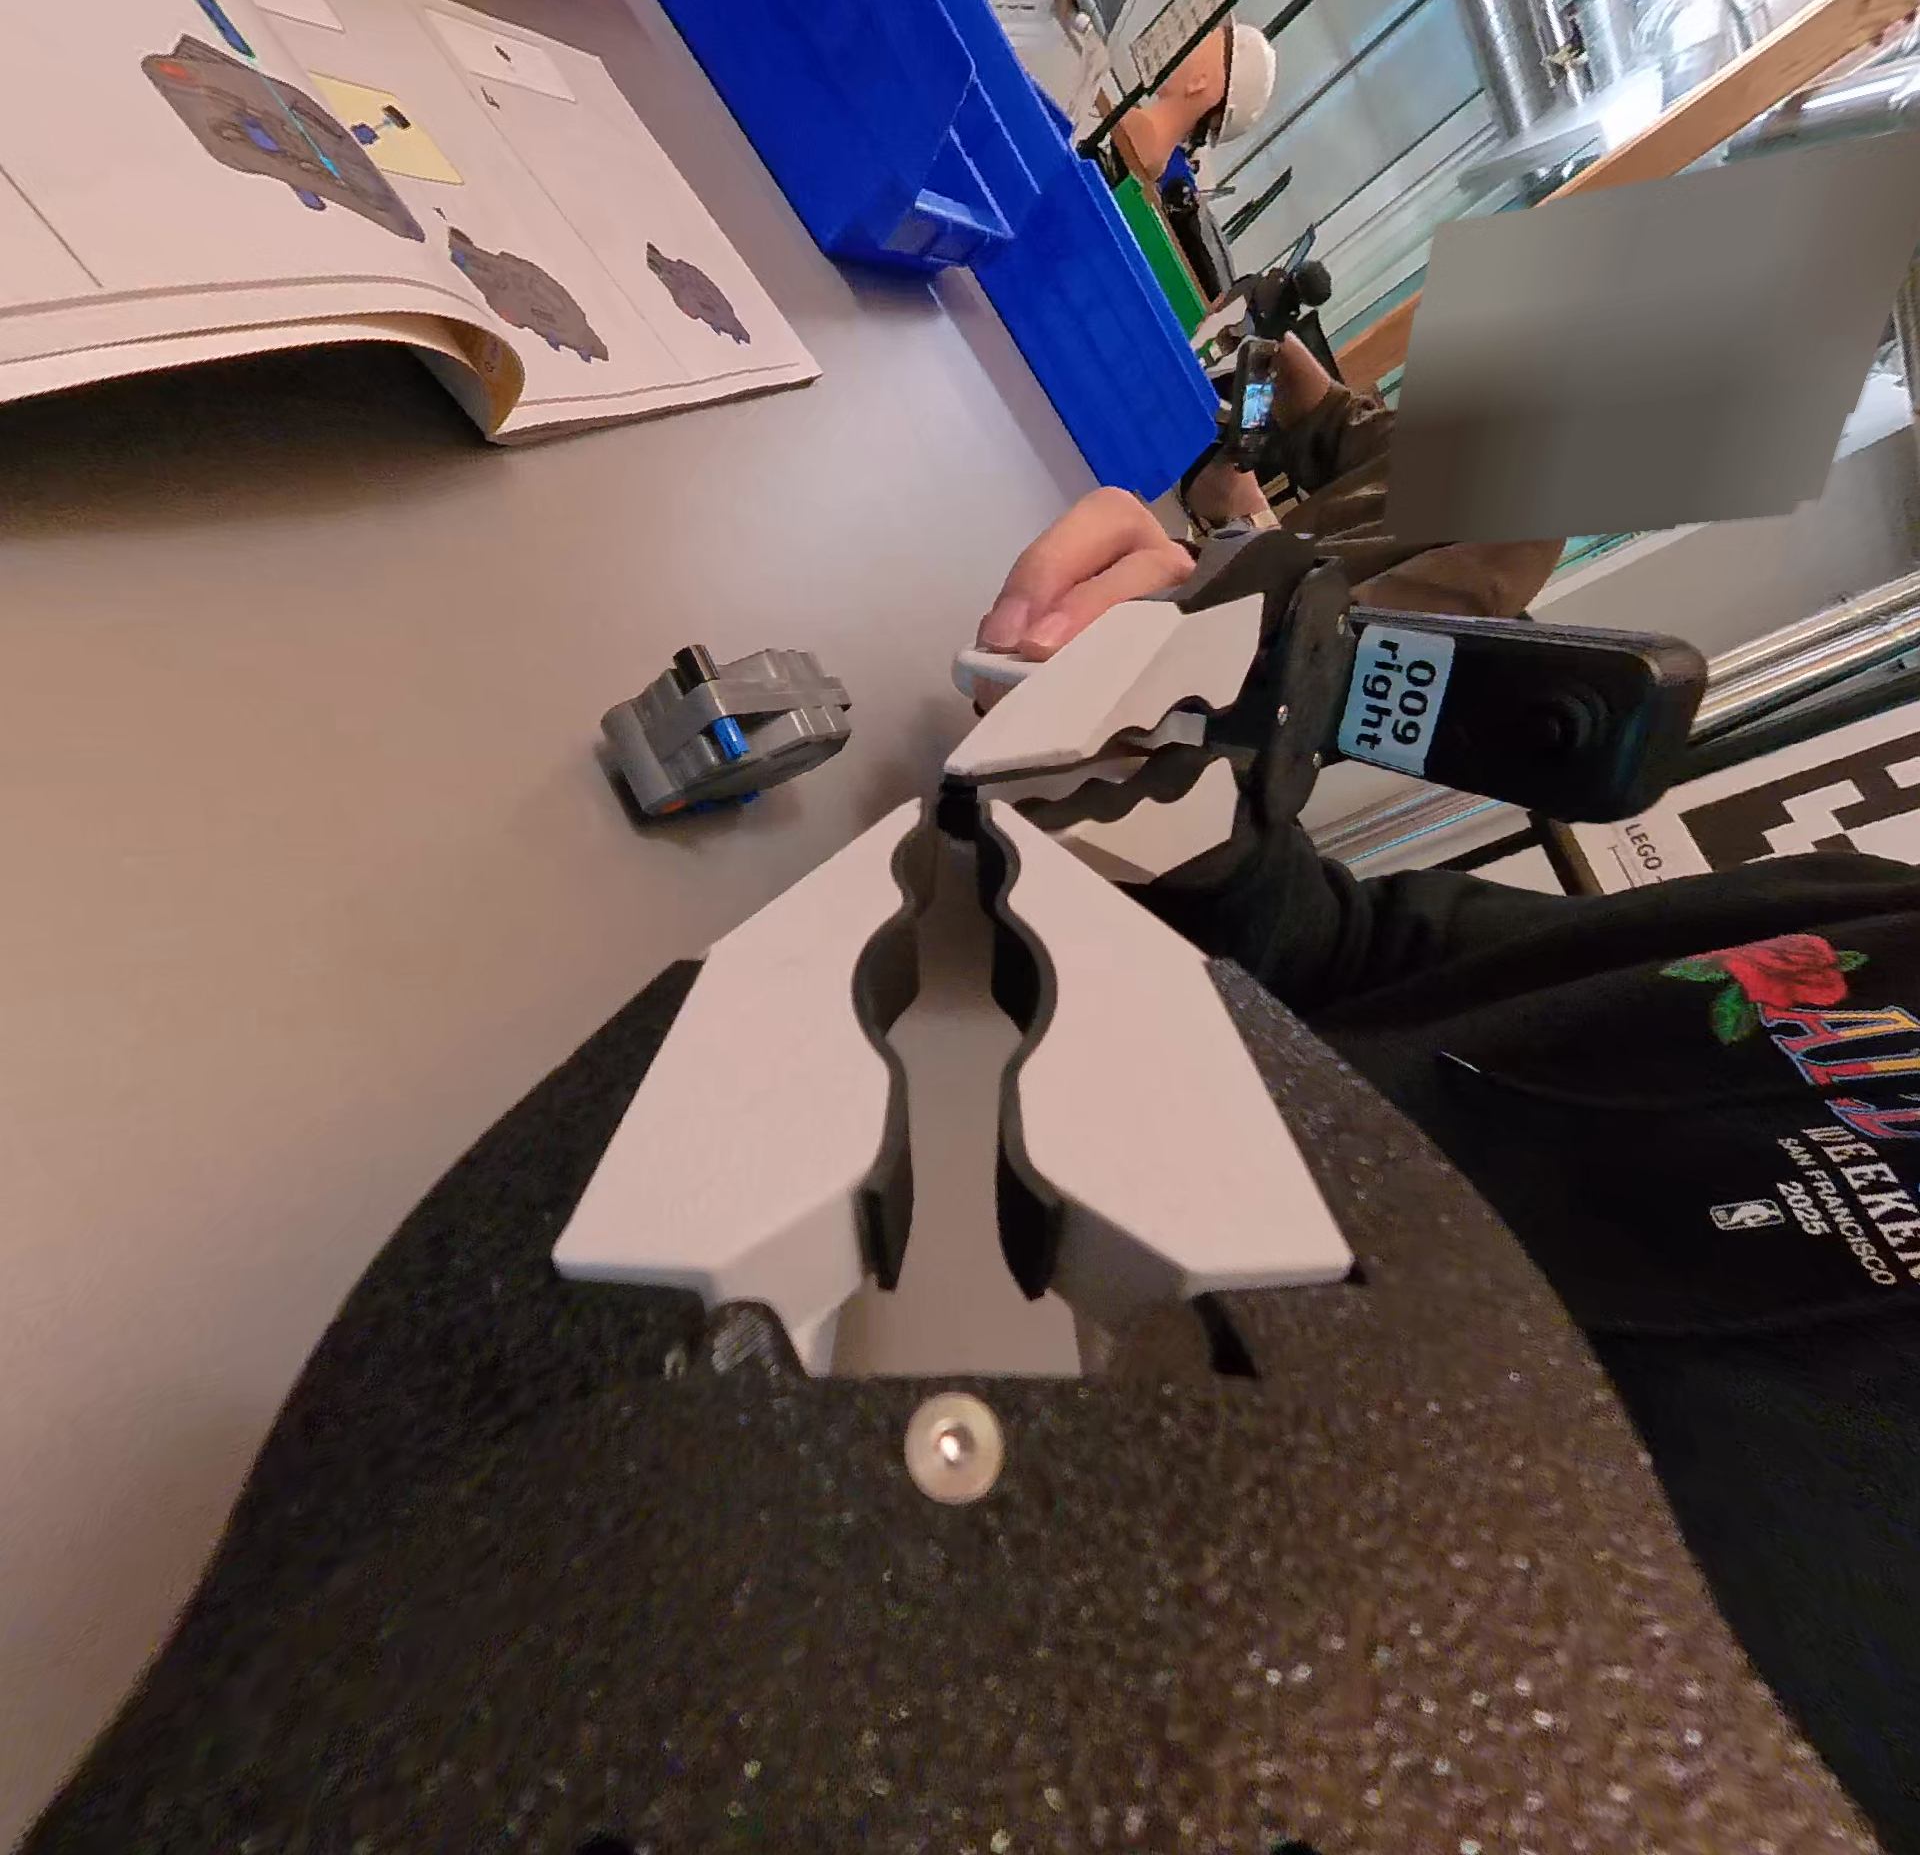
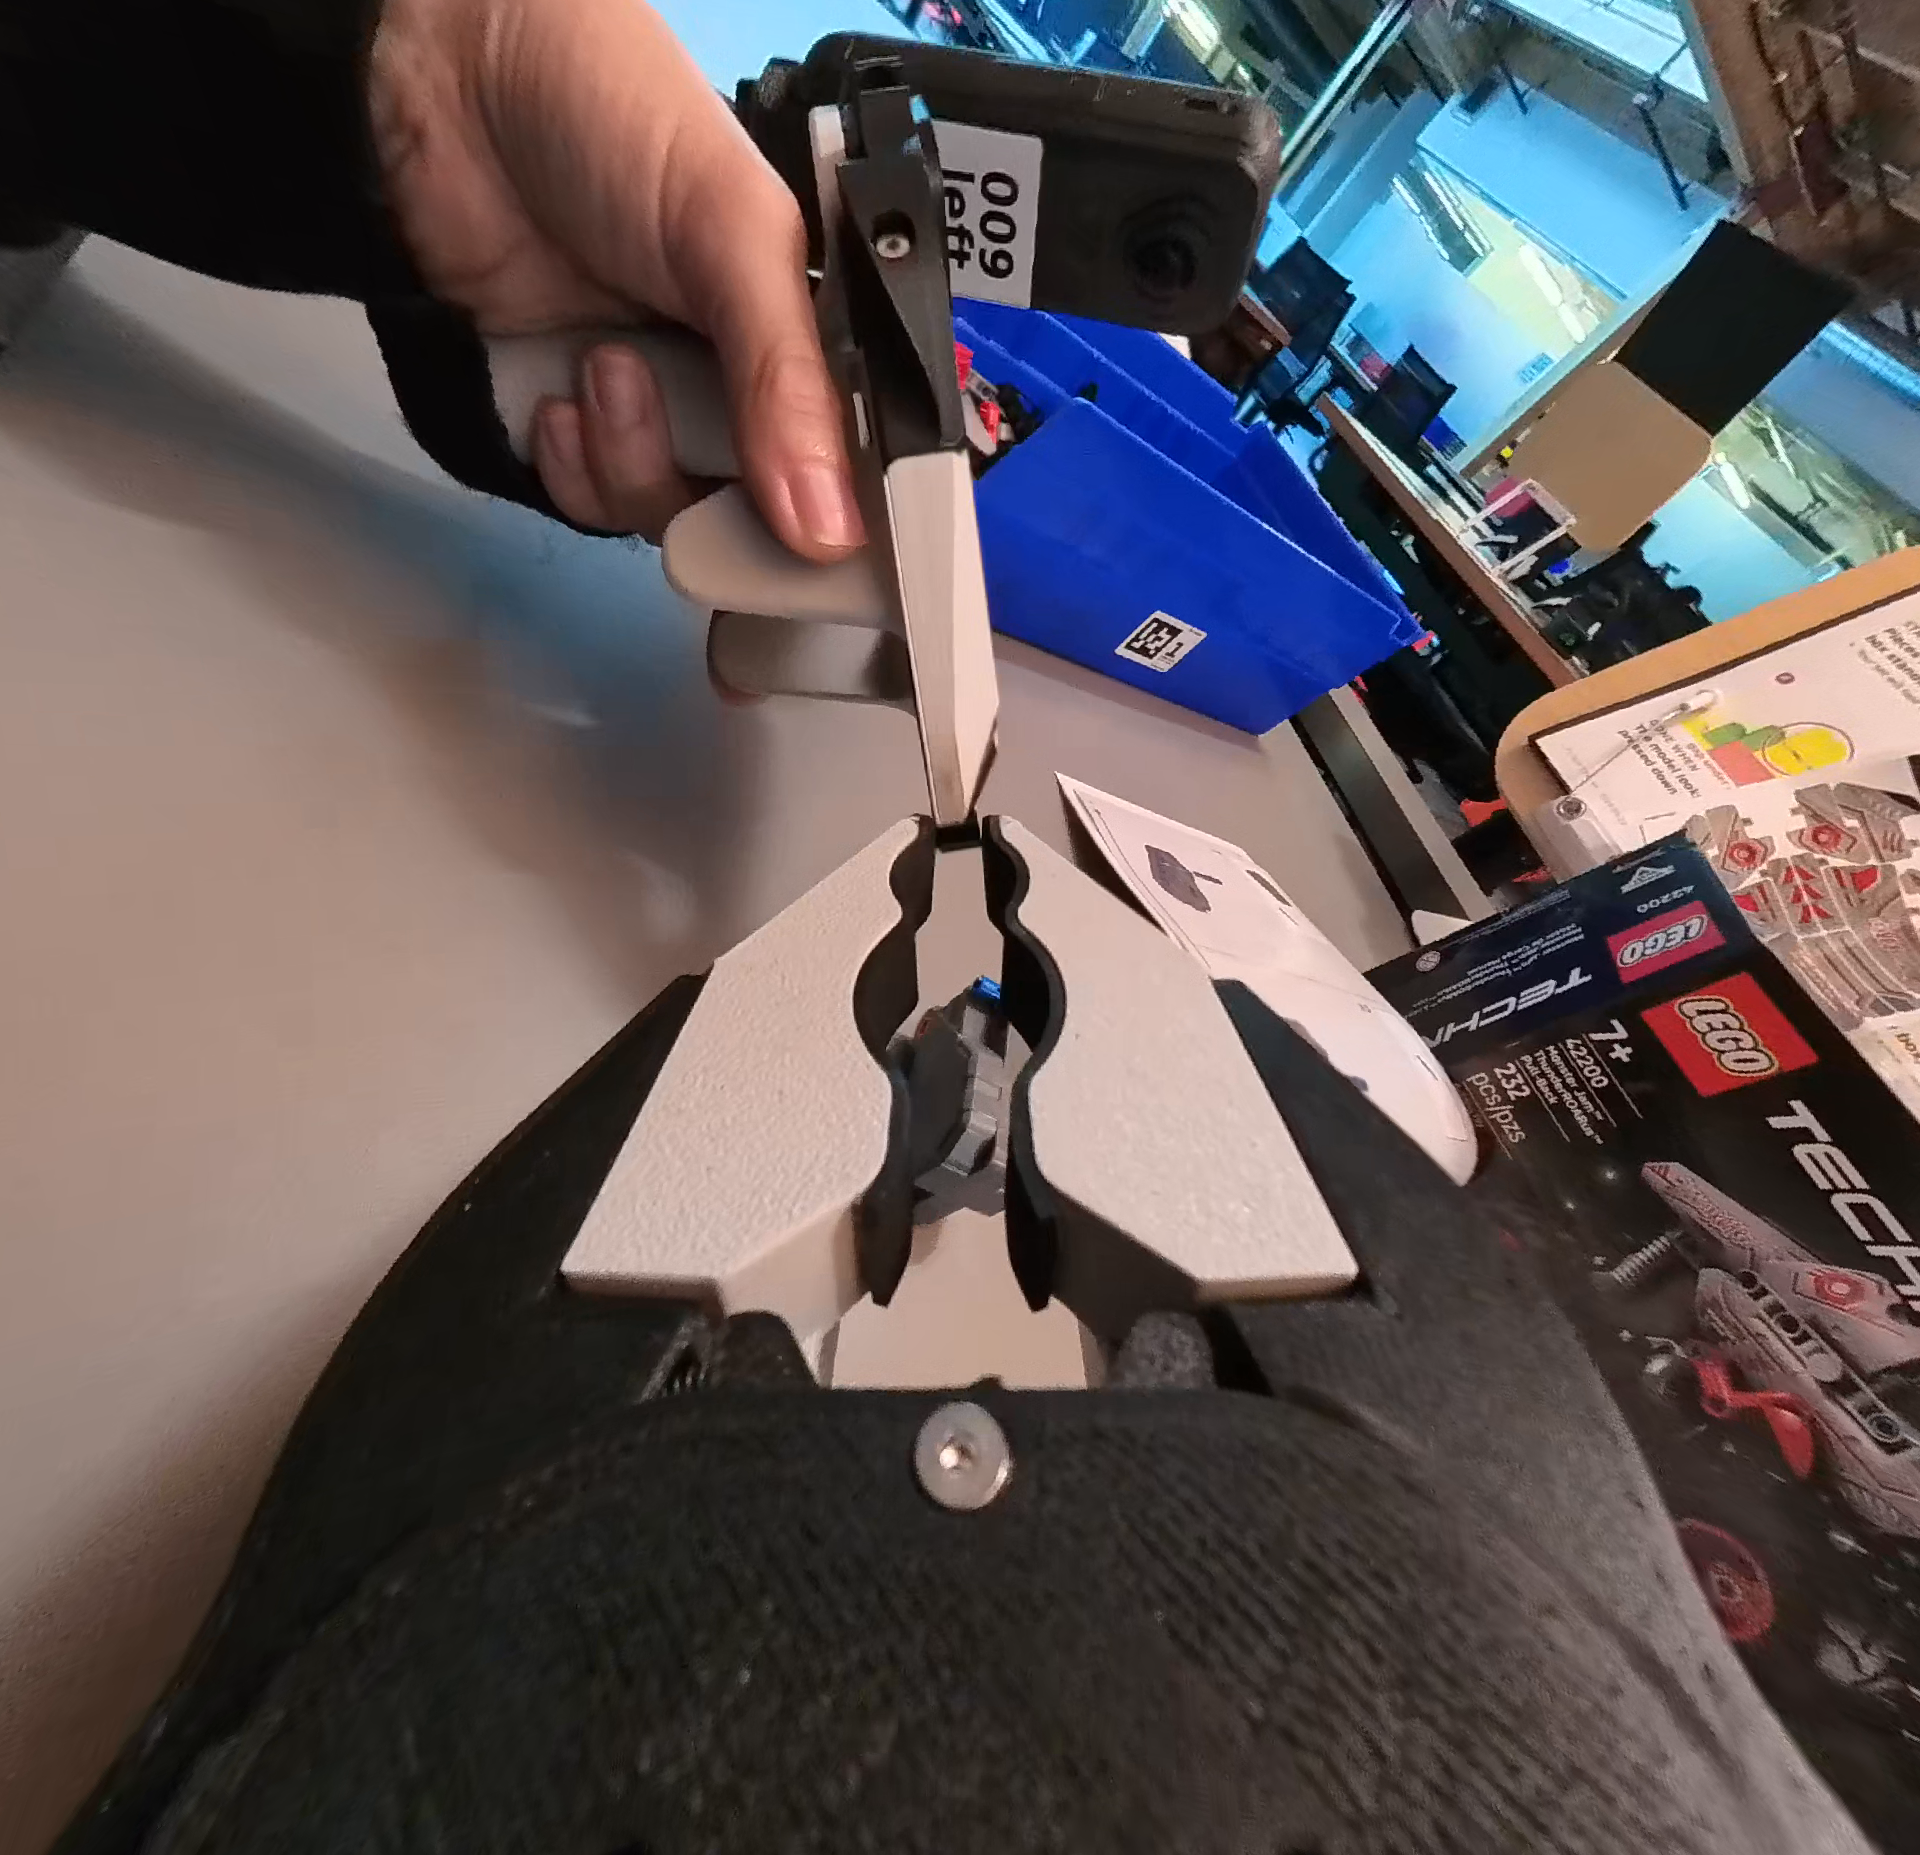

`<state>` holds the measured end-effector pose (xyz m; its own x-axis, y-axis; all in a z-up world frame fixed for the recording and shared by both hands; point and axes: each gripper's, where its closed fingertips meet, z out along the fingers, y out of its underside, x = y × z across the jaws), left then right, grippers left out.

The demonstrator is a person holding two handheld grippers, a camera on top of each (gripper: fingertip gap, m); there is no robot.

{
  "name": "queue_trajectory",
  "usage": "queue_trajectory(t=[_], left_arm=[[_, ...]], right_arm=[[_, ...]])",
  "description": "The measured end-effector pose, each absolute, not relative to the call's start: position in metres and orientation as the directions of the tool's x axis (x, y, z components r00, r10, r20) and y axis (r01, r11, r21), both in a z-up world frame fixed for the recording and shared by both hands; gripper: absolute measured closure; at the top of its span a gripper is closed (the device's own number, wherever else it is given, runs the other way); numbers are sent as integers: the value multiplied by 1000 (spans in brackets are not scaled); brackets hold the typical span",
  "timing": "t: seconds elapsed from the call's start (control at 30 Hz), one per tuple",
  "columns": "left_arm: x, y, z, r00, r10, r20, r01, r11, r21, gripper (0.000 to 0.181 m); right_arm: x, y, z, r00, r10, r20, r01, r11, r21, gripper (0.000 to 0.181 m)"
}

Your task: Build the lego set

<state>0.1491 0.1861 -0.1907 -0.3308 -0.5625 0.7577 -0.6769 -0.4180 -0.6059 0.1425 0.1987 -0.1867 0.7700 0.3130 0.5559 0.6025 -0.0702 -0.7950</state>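
The small black piece point(image 1: 954, 816) pinched between both grippers' tips is too small to identify. The grey assembly point(image 2: 951, 1099) shows only partly between the right gripper's fingers point(image 2: 774, 1057). The instruction booklet point(image 1: 312, 195) runs off the frame's edge.

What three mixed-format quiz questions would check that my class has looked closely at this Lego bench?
1. True or false: the grey assembly lies on the table.
2. The bins are: A red, B blue, C green.
3. Fill in: the small piece pinched where both sets of jaws meet is ____ in colour.

Key: 1 true; 2 B; 3 black.
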Motion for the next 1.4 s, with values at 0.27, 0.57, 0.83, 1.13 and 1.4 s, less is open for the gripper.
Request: queue_trajectory(t=[0.27,0.57,0.83,1.13,1.4], left_arm=[[158,189,-190,-334,-636,696,-626,-403,-668,177],[160,189,-156,-473,-881,35,-174,55,-983,170],[144,160,-144,-493,-696,-523,106,548,-830,168],[148,161,-147,-449,-588,-673,99,716,-691,170],[151,163,-148,-416,-573,-707,91,747,-659,177]], right_arm=[[151,201,-188,819,264,510,555,-137,-820,175],[158,197,-183,956,277,93,166,-252,-953,176],[151,174,-150,656,483,-580,-482,-324,-814,175],[143,170,-138,491,540,-684,-598,-361,-715,176],[140,172,-144,501,517,-694,-588,-384,-712,176]])
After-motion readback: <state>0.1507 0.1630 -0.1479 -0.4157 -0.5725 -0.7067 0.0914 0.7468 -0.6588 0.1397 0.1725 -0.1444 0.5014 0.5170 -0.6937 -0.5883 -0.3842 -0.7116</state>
